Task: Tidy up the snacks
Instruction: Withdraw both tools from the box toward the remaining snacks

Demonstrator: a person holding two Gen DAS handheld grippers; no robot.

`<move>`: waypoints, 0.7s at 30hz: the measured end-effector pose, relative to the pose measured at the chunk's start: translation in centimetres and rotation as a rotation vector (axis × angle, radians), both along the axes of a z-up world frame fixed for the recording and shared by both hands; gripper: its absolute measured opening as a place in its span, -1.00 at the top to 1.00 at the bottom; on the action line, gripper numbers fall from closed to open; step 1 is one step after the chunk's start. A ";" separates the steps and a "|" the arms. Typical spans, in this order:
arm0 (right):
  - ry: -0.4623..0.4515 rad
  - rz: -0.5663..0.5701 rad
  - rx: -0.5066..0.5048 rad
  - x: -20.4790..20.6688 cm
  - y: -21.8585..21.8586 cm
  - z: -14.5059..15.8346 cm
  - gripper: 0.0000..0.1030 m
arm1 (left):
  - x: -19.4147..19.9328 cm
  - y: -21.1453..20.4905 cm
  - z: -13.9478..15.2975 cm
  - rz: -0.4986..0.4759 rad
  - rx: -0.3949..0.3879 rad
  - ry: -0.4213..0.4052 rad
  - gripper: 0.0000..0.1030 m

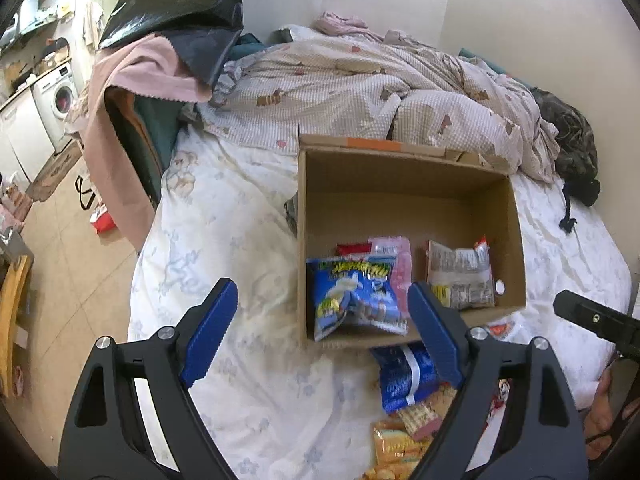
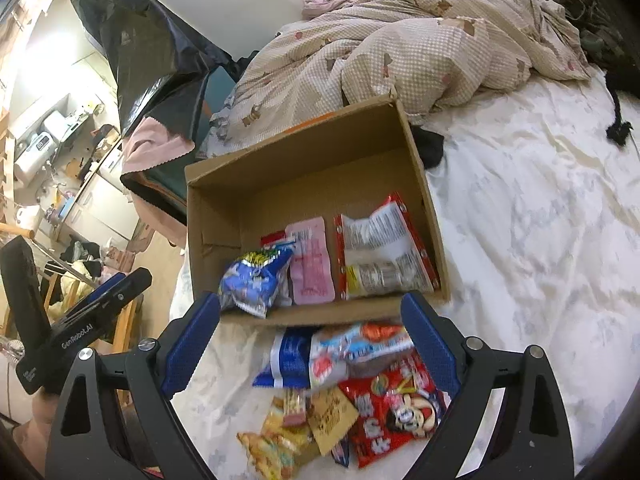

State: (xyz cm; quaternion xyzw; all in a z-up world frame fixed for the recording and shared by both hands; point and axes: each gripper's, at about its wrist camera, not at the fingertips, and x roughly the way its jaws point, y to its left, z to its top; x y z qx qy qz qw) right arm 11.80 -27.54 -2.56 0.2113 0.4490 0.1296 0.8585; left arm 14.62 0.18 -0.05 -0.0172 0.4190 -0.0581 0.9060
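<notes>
Cardboard box (image 2: pixel 224 216) on bed holds four snacks; loose packets (image 2: pixel 360 396) remain nearby; both hand-held grippers (image 1: pixel 322 332) (image 2: pixel 310 342) gape empty.

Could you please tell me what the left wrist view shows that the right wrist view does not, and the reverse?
Only the left wrist view shows the washing machine. Only the right wrist view shows the red snack bag in the loose pile on the bed. Both show the cardboard box holding the blue snack bag and pink packet, and the rumpled quilt.
</notes>
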 end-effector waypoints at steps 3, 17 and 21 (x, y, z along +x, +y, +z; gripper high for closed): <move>0.009 -0.007 -0.005 -1.0 -0.3 -0.1 -0.82 | -0.9 0.2 0.2 -0.002 0.003 -0.002 -0.64; 0.008 -0.064 -0.095 -4.3 -0.5 -0.3 -0.82 | -5.1 0.7 -1.9 0.012 -0.006 0.075 -0.65; 0.029 -0.074 -0.088 -4.9 -0.6 -0.8 -0.82 | -5.7 0.5 -3.0 0.002 -0.015 0.123 -0.65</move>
